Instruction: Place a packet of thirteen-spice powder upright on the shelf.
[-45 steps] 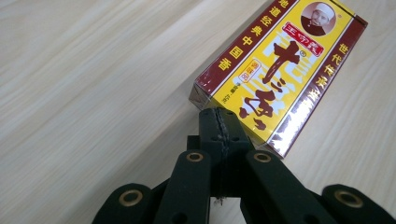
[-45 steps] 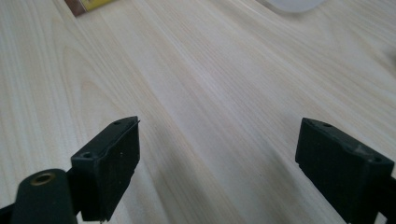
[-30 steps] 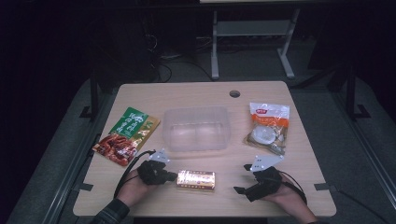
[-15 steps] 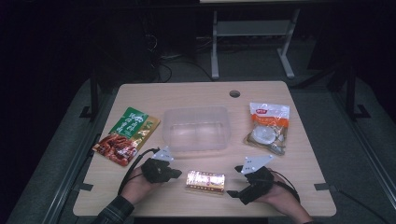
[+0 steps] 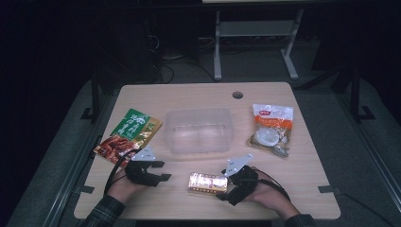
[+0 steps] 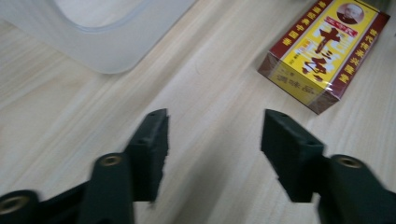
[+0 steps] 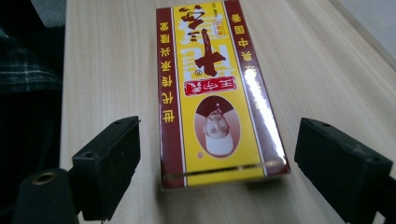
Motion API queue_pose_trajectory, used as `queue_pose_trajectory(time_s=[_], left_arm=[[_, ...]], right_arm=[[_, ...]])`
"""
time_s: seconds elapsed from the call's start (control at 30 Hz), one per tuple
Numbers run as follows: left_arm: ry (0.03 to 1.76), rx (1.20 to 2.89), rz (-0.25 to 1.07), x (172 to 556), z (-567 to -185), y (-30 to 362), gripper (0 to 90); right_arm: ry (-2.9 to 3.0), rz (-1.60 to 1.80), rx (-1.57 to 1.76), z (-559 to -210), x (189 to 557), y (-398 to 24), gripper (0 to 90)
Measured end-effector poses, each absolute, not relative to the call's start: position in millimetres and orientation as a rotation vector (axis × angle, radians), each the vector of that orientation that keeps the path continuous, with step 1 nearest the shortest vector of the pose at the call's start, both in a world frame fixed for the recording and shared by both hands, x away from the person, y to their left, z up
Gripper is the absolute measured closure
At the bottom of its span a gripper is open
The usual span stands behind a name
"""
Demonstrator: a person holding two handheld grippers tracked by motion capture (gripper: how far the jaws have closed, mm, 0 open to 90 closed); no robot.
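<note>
Yellow and red box (image 5: 208, 183) flat on the wooden table (image 5: 302, 189), near the front edge, between the two grippers. Left gripper (image 5: 160, 171) off to the box's left, well apart from it, jaws wide and just opened, nothing between them but bare table. Seen from the left gripper view, box (image 6: 324, 51) up at the far right, away from both black jaws, with a corner of the clear tub (image 6: 100, 35) at the top left. Right gripper (image 5: 227, 188) right at the box's right end, jaws wide, one on each side of that end. In the right gripper view, box (image 7: 215, 88) lying lengthwise straight ahead, its near end between the two jaws, a gap on both sides, no pad touching it. Clear tub (image 5: 201, 131) just behind the box in the middle of the table, nothing to see inside. Green and red snack bag (image 5: 128, 135) to the left of the tub, close to the left gripper. White and orange bag (image 5: 271, 128) to the right of the tub, well apart from the box. A hand behind each gripper at the bottom edge, with a checked sleeve (image 5: 101, 215) on the left.
</note>
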State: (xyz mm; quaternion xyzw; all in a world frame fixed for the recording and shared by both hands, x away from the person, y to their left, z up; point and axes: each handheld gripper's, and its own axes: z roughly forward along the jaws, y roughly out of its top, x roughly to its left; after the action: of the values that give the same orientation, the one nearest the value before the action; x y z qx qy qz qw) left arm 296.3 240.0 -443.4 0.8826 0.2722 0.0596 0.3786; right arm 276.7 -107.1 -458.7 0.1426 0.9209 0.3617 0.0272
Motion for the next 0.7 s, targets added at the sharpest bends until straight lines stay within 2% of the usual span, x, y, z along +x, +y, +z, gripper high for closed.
queue_pose_trajectory(time_s=[0.3, 0.37, 0.7], left_arm=[[0.664, 2.253, 0.184, 296.5, -446.1, 238.7, 23.1], [0.666, 2.249, 0.182, 296.6, -445.7, 239.0, 22.5], [0.658, 2.251, 0.171, 297.7, -445.0, 240.6, 19.8]], right_arm=[[2.866, 1.065, 0.368, -466.1, 282.5, -95.2, 23.8], [2.866, 1.063, 0.354, -466.5, 281.6, -95.0, 27.8], [2.852, 1.043, 0.337, -466.7, 277.7, -94.8, 31.7]])
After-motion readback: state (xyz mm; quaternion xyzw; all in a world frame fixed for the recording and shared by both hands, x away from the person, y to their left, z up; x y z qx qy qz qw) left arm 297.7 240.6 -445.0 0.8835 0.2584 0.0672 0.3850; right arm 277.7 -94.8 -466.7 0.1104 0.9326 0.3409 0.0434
